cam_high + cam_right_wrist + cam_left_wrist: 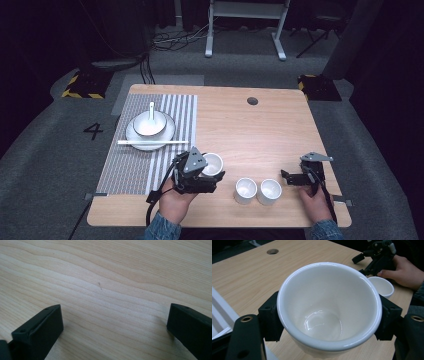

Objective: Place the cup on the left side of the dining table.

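A white cup (213, 161) is held above the wooden table (260, 130), with my left gripper (210, 174) shut on it. In the left gripper view the cup (329, 307) is upright and empty, and a black jaw presses each side of its wall. Two more white cups (245, 190) (269, 191) stand side by side near the front edge. To their right, my right gripper (286, 178) is open and points left toward them. In the right gripper view, that gripper (115, 322) has its jaws wide apart over bare wood with nothing between them.
A striped placemat (135, 165) covers the left of the table. On it stand a white plate (169, 131) with a bowl (149, 124) and spoon (152, 110), and chopsticks (152, 142) lie across the plate's near rim. A cable hole (252, 101) sits at the back.
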{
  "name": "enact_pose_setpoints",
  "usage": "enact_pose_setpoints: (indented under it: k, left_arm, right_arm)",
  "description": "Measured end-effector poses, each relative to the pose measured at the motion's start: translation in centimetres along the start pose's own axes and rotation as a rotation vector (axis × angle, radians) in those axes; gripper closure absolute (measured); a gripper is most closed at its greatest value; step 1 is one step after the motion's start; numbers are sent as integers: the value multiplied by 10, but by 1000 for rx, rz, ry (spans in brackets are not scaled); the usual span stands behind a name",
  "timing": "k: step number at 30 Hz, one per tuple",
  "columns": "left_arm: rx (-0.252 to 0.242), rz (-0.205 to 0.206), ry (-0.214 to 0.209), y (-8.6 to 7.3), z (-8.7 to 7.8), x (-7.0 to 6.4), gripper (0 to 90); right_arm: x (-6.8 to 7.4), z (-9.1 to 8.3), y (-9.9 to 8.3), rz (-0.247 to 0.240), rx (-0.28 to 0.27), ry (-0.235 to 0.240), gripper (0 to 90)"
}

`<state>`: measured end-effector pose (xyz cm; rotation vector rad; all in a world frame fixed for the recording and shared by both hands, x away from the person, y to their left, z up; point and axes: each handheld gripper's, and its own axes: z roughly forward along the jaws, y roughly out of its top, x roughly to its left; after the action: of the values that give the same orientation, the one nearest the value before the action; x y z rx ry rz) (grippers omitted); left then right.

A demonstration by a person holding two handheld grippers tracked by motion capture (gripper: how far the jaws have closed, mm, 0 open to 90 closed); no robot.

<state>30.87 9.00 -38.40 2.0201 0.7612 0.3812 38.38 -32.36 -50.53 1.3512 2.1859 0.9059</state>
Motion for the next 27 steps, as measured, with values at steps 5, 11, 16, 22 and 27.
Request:
enact_pose_setpoints:
  k: [5,11,16,22,27]
  left_arm:
    - [-3,-18,39,-2,-8,8,266]
    - [-16,-41,93,-7,-18,16,266]
    - [-23,-65,144,-11,-26,28,266]
    - [-39,-92,187,-12,-37,43,267]
    - [-50,-104,216,-13,-43,54,266]
  right_arm:
    - [0,0,0,-2,-1,0,4]
    - [0,0,0,-1,-1,0,5]
    - [0,0,0,-1,-1,0,5]
    - [0,0,0,-2,-1,0,5]
    - [0,0,0,-2,-1,0,5]
